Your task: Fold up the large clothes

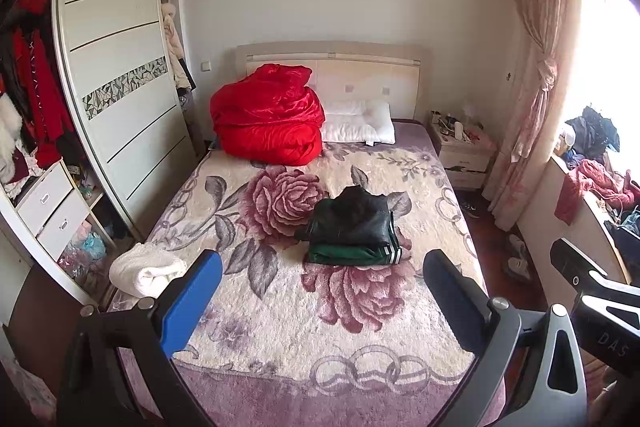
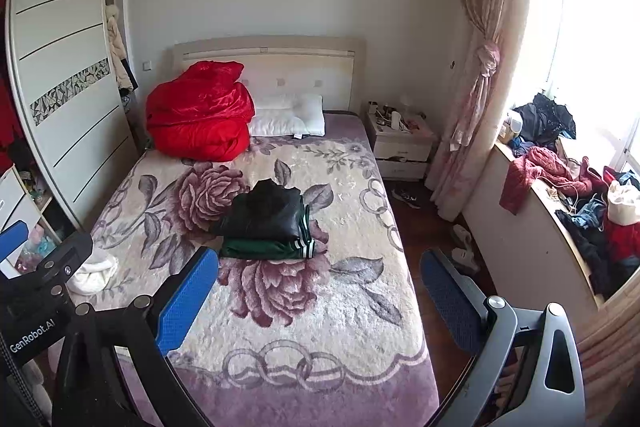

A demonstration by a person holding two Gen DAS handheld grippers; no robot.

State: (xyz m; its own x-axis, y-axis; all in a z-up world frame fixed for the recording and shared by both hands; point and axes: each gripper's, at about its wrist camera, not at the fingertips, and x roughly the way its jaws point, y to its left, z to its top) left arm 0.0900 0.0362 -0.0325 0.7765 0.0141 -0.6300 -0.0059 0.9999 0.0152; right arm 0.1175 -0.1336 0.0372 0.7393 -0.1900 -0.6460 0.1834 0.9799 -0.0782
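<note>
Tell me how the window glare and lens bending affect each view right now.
Left wrist view: the window is blown out white along the right edge, and the wardrobe bows outward. Right wrist view: the window glare is wider, washing out the sill clothes; the folded clothes on the bed stay sharp and evenly lit.

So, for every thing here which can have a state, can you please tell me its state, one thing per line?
Left claw: open, empty.
Right claw: open, empty.
Black jacket: folded, lying on the green garment.
Green garment: folded, bottom of the stack.
Red quilt: bundled at the headboard.
White towel: rolled, at the bed edge.
Curtain: tied back.
</note>
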